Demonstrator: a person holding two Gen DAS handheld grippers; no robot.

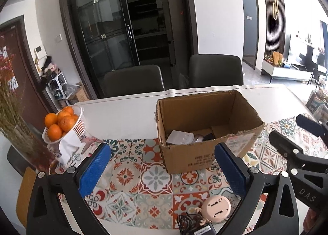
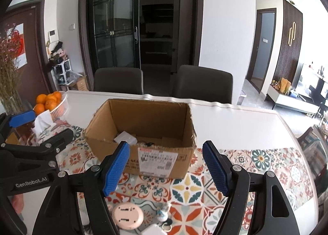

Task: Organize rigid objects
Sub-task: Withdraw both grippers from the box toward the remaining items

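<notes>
An open cardboard box (image 1: 194,112) (image 2: 147,116) stands on the patterned table mat (image 1: 155,177). Inside it lie a white boxy item (image 1: 180,137) (image 2: 125,137) and some darker small things. In front of the box, near me, lie a round pink object (image 1: 215,208) (image 2: 127,216), a black adapter with its cable (image 1: 192,222) and a small figurine keychain (image 2: 164,212). My left gripper (image 1: 162,170) hangs open and empty above the mat, short of the box. My right gripper (image 2: 165,167) is open too, with nothing between its blue pads.
A white basket of oranges (image 1: 61,124) (image 2: 49,102), a tissue pack (image 1: 69,149) and a vase of dried flowers (image 1: 12,112) stand at the left. Two dark chairs (image 1: 133,79) (image 1: 215,71) stand behind the table's far edge. White tabletop (image 2: 235,124) lies to the right of the box.
</notes>
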